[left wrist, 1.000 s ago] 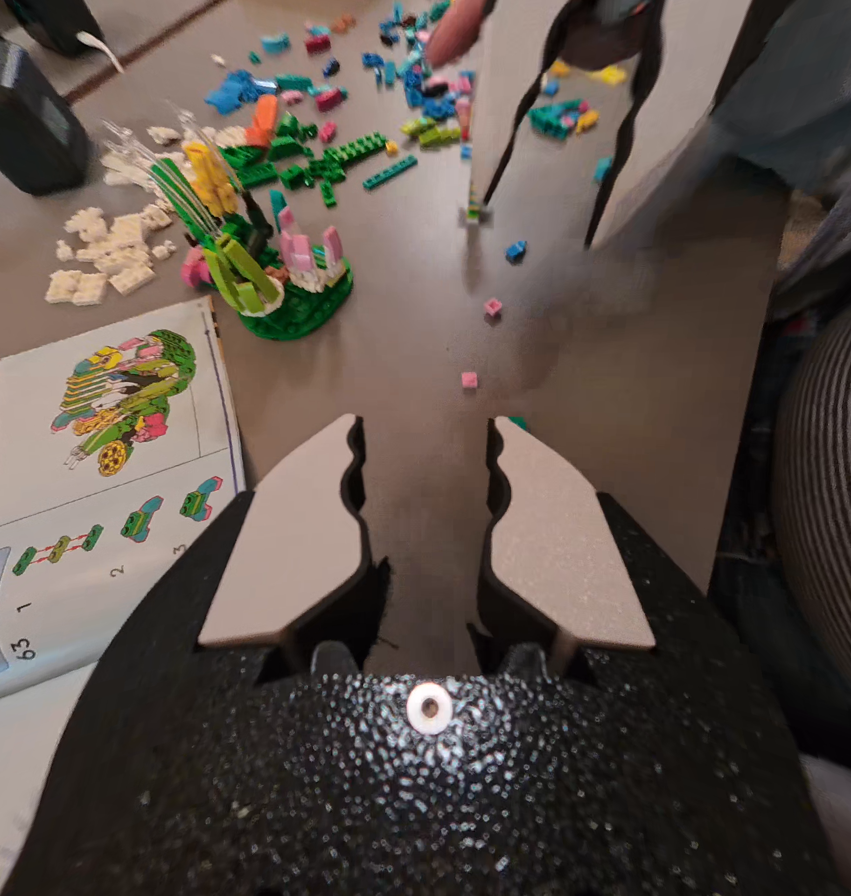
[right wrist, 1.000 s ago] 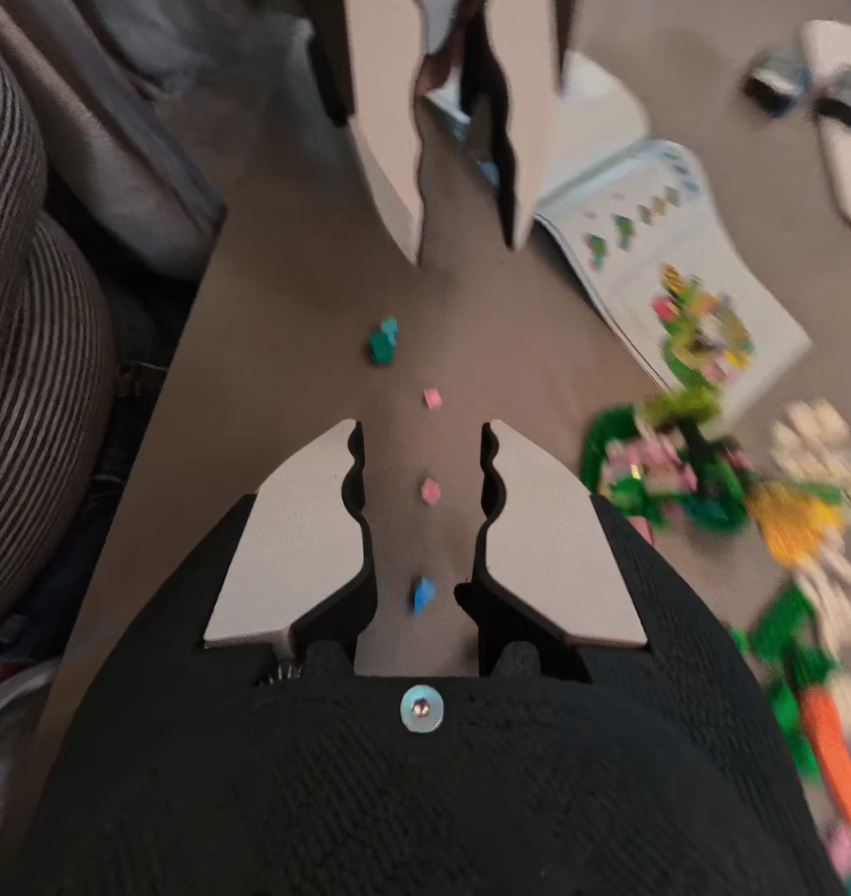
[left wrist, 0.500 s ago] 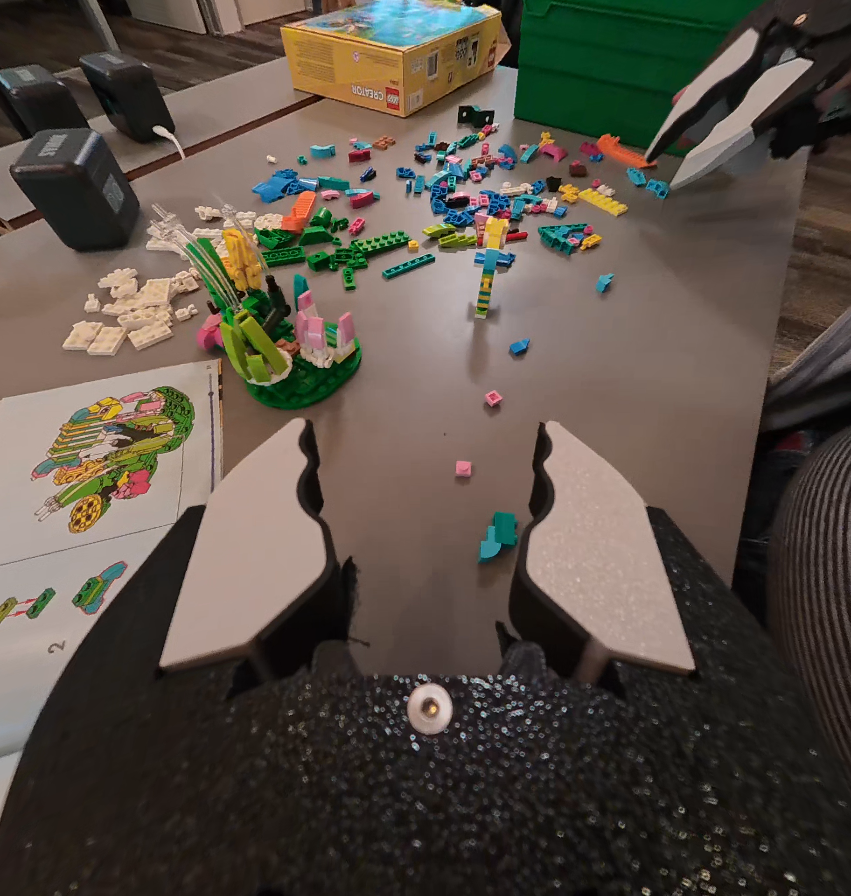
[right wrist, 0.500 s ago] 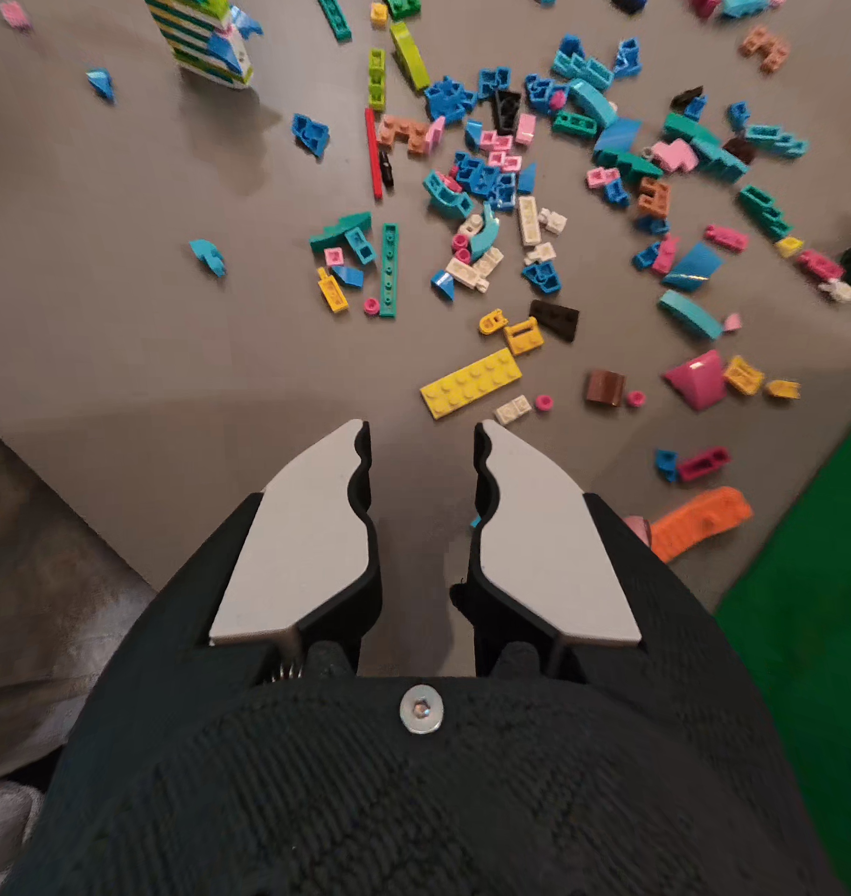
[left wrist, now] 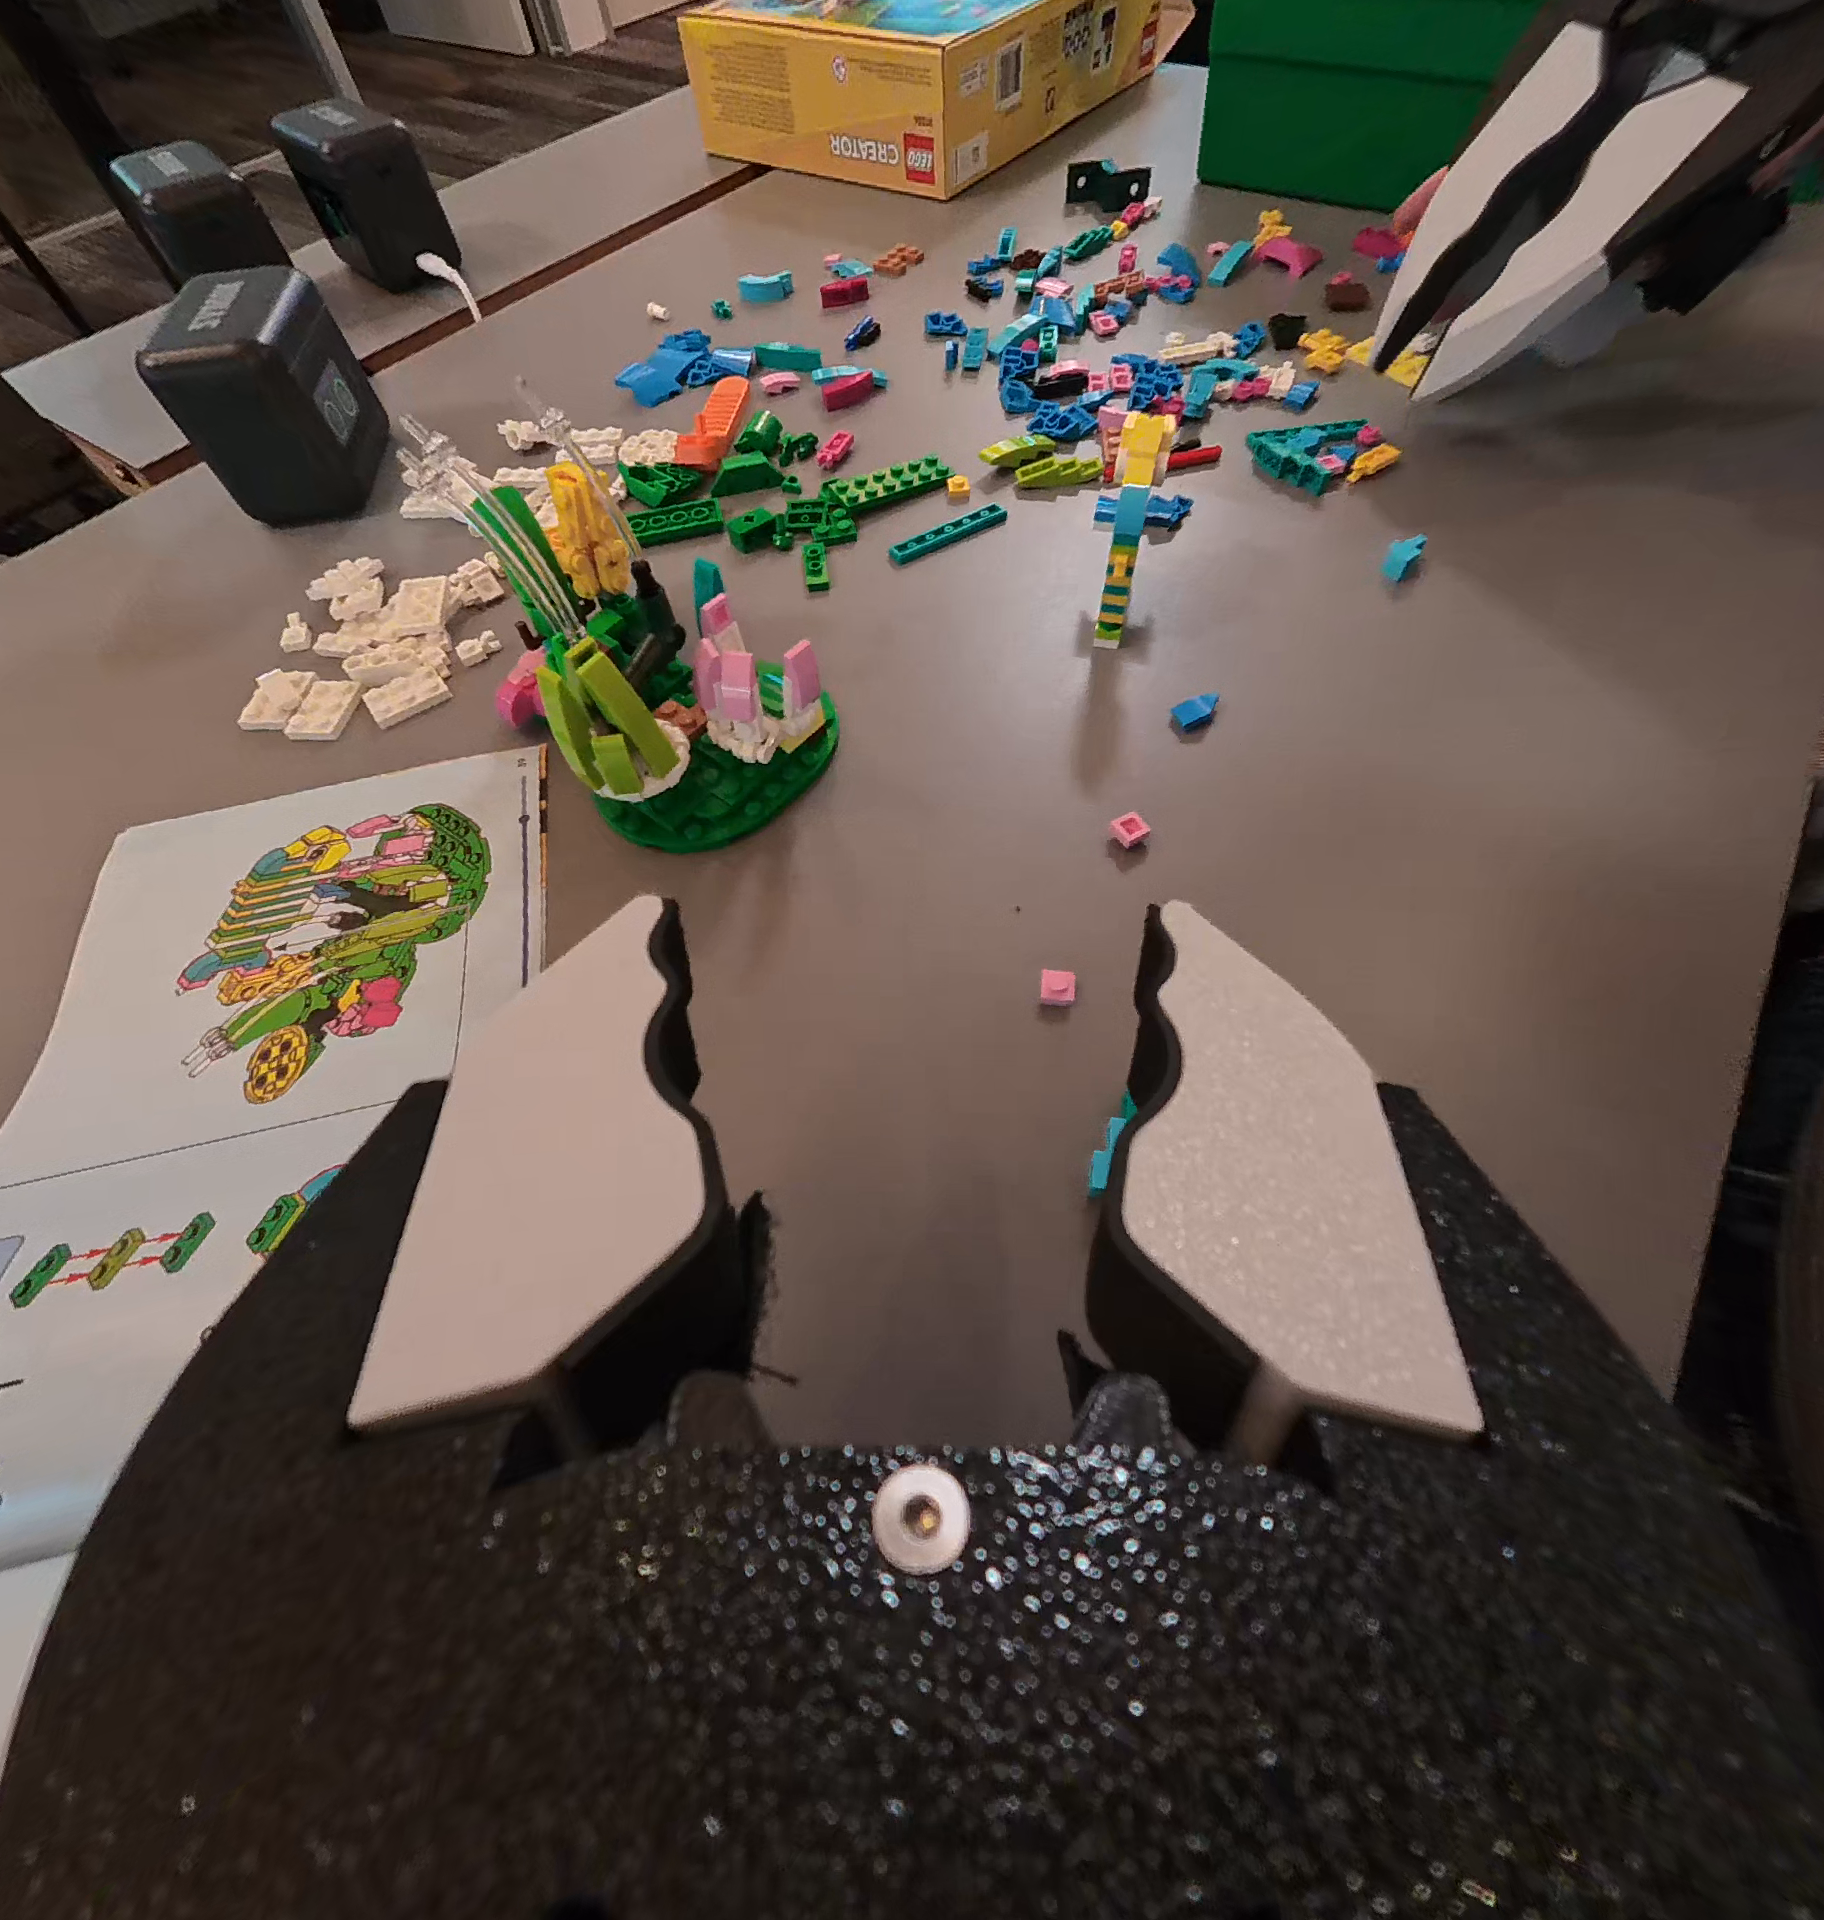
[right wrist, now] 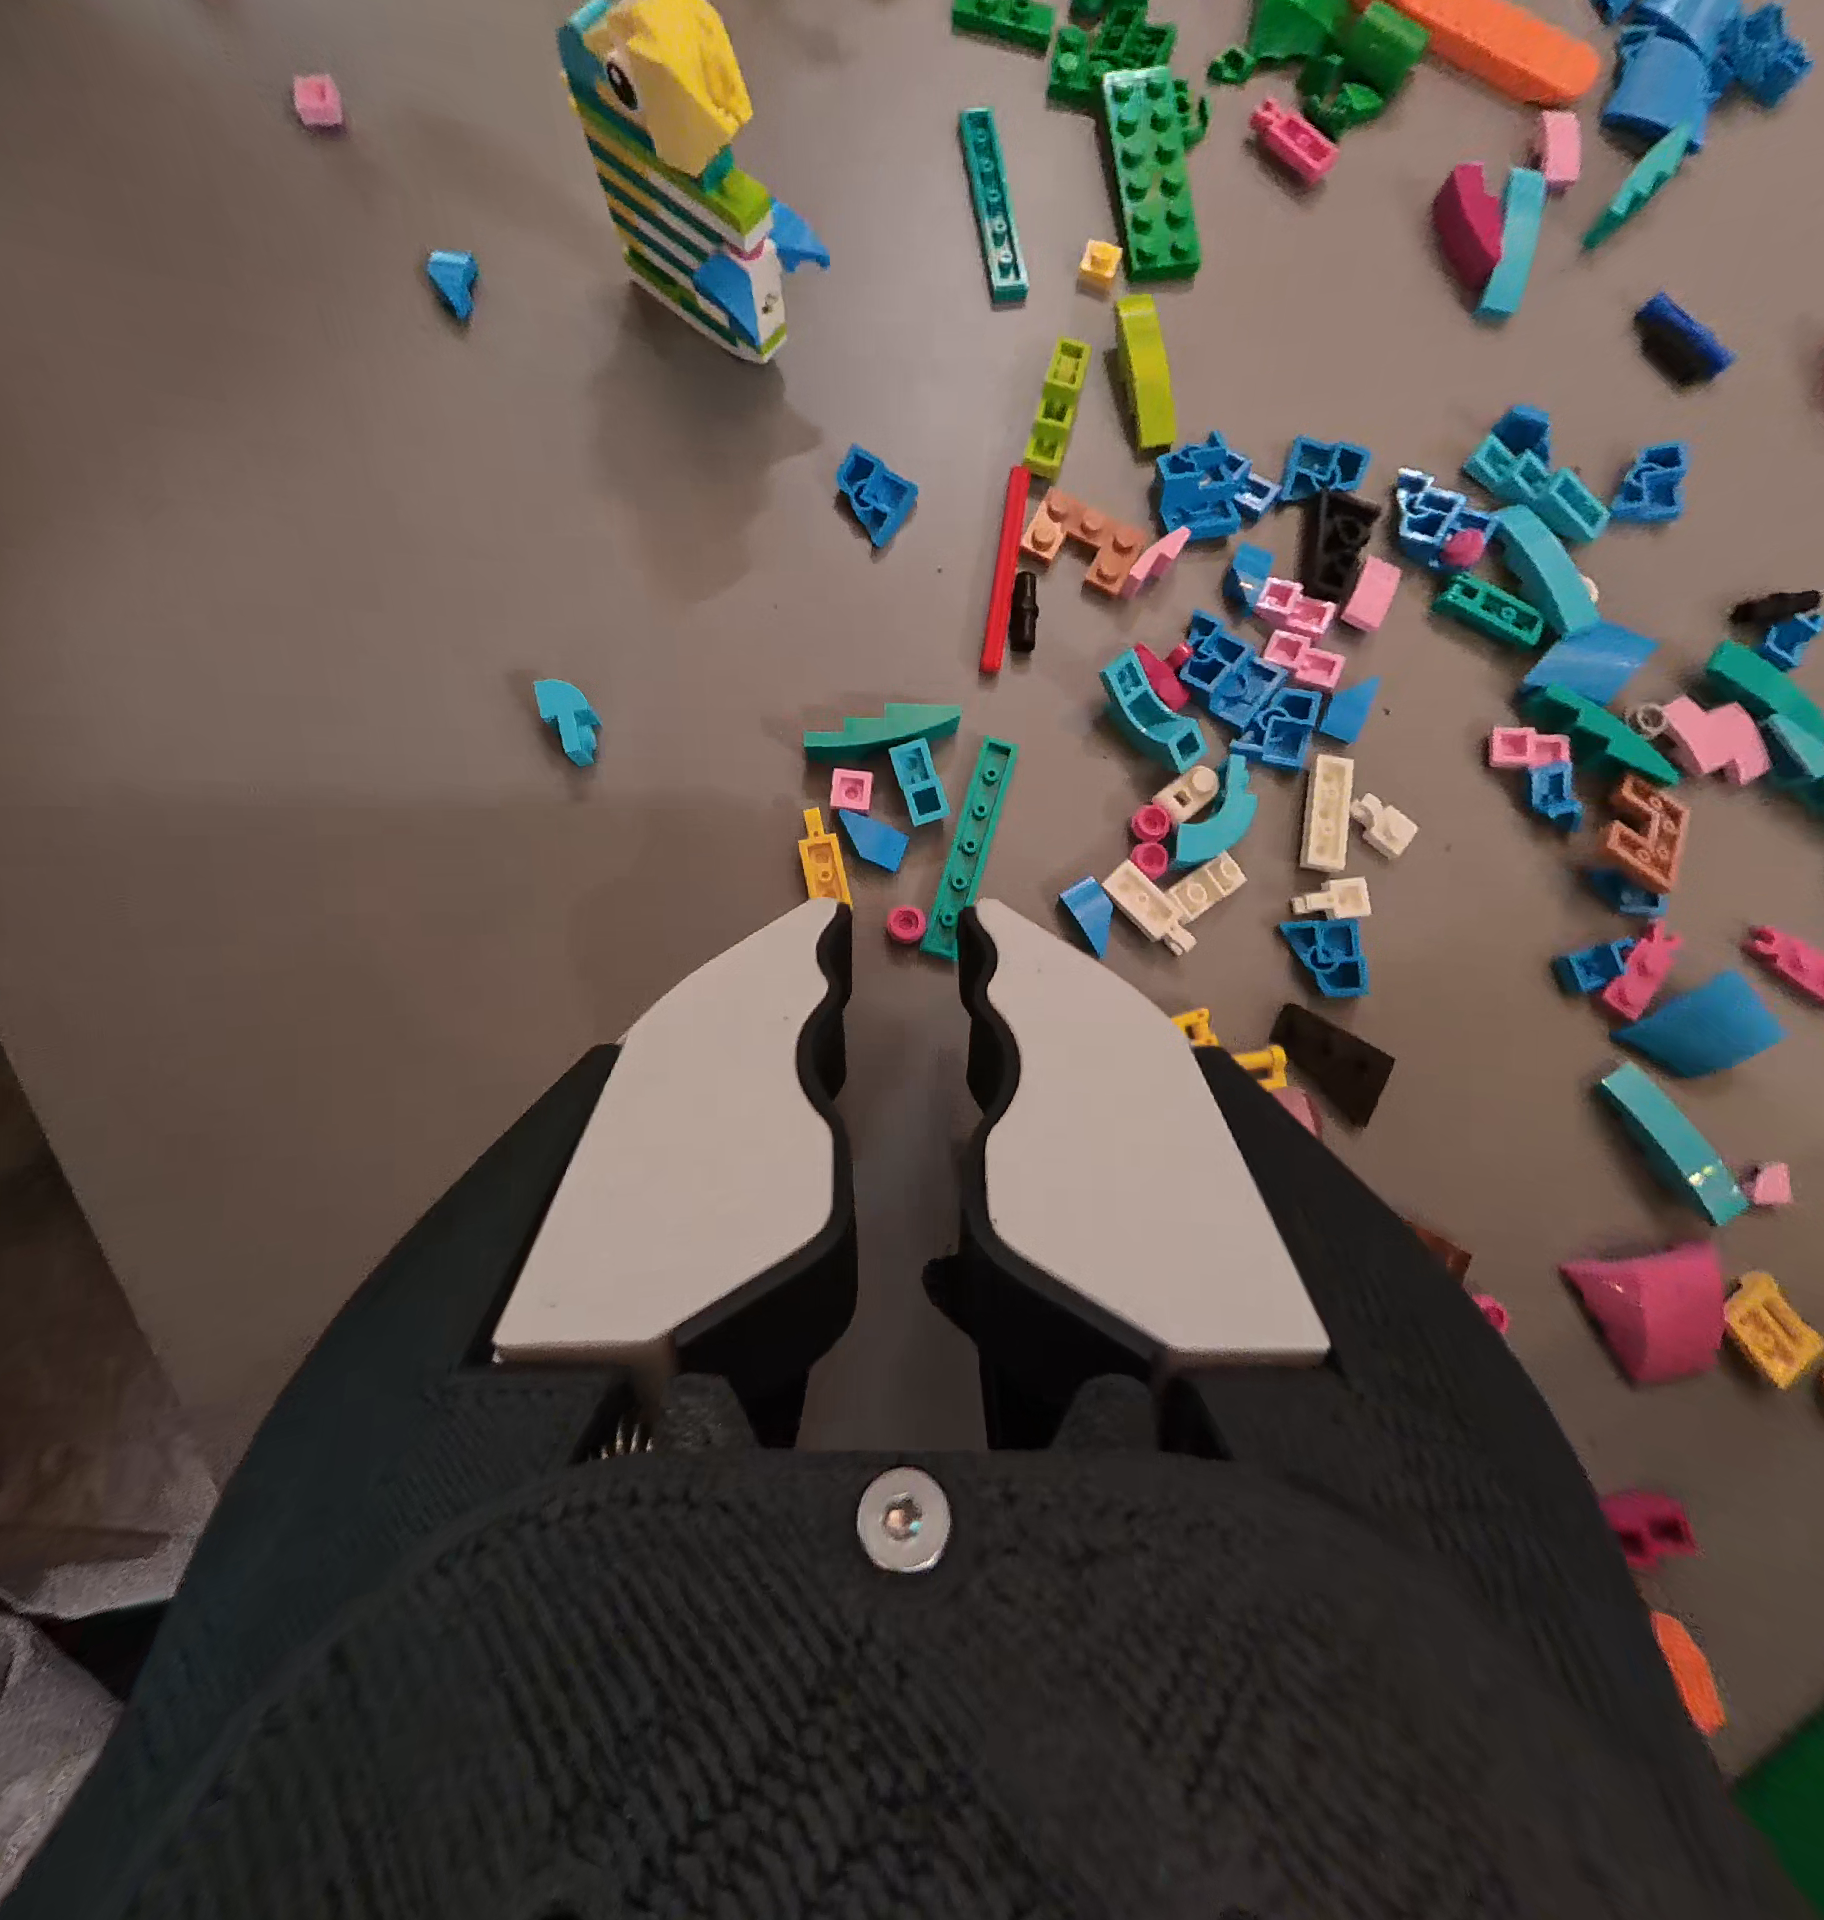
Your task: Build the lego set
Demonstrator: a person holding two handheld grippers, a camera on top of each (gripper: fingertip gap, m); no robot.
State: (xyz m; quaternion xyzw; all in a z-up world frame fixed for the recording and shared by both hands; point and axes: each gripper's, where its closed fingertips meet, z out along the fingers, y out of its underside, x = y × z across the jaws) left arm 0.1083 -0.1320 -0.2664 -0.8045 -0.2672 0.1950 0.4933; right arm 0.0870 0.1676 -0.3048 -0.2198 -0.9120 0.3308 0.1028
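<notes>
My left gripper [left wrist: 913, 914] is open and empty, low over the grey table [left wrist: 1510, 831] near its front edge. A small teal piece [left wrist: 1107, 1143] lies half hidden by its right finger, and a pink stud [left wrist: 1056, 986] lies between the tips. A green plant build [left wrist: 679, 686] stands ahead to the left. A striped fish build [left wrist: 1126, 540] stands farther off; it also shows in the right wrist view [right wrist: 679, 177]. My right gripper [right wrist: 900, 914] is narrowly open and empty, above a teal strip [right wrist: 970, 847] and a magenta stud [right wrist: 905, 923]. It also shows far right in the left wrist view [left wrist: 1407, 364].
An open instruction booklet [left wrist: 212, 1039] lies at the left. White pieces [left wrist: 368, 644], green pieces [left wrist: 814, 499] and several mixed coloured pieces [right wrist: 1407, 675] are scattered. Black boxes [left wrist: 264, 395], a yellow set box [left wrist: 887, 83] and a green bin [left wrist: 1334, 104] stand at the back. The table's edge [right wrist: 56, 1039] runs left. The tips of one gripper are about 30 cm away from the tips of the other.
My left gripper opened wider and pulled back from the right one. My right gripper swung away over the loose pieces, came lower and narrowed its jaws.
</notes>
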